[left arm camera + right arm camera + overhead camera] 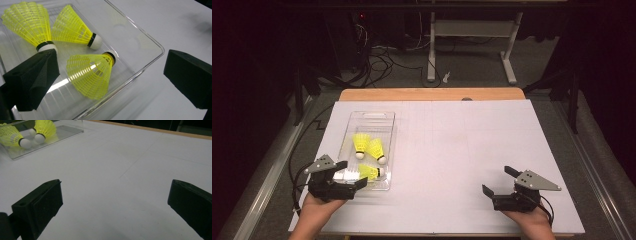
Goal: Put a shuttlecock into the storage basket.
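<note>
Left tongs (351,173), spread wide and holding nothing, poised at the near end of a clear plastic tray (388,134) on the left part of the desk (452,150). In the left gripper view one jaw sits over the tray floor and the other outside the tray's near corner, with the nearest yellow shuttlecock (92,73) lying on its side between them, untouched, its cork end turned away from the camera. Two more yellow shuttlecocks (360,143) (376,149) lie farther back in the tray, close together, white corks toward the person. Right tongs (498,181), likewise spread and empty, held low over the bare white desk surface at the right, well apart from the tray.
</note>
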Demonstrator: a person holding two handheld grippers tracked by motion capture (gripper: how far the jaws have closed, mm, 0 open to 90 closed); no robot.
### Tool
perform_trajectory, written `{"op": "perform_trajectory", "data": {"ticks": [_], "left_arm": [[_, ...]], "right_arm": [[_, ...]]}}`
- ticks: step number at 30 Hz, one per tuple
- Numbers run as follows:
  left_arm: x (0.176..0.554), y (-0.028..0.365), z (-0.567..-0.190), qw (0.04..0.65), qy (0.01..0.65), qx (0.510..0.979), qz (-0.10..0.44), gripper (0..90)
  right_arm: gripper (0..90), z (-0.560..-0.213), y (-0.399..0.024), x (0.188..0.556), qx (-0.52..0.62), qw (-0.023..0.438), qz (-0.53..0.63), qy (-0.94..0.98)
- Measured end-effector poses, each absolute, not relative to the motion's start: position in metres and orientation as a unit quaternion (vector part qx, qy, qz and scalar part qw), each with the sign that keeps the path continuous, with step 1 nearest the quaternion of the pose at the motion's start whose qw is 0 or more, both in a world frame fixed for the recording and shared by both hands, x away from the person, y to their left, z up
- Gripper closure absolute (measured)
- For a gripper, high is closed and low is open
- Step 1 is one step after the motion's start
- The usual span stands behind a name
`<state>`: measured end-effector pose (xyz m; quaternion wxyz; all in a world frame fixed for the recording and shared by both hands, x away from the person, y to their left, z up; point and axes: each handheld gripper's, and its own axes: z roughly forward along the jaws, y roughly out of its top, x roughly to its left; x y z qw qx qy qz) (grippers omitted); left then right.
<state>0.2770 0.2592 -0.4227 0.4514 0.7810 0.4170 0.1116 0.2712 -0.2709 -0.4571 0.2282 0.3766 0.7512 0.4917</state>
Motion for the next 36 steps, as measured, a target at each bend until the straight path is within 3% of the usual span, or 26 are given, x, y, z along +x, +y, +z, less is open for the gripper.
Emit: {"op": "perform_trajectory", "data": {"ticks": [19, 36], "left_arm": [[0.265, 0.266, -0.438, 0.497, 0.404, 0.754, 0.148, 0.6], [0.264, 0.261, -0.442, 0.493, 0.397, 0.760, 0.143, 0.5]], "right_arm": [[0.3, -0.452, -0.271, 0.266, 0.367, 0.245, 0.507, 0.740], [0.3, -0.447, -0.275, 0.264, 0.360, 0.253, 0.532, 0.723]]}}
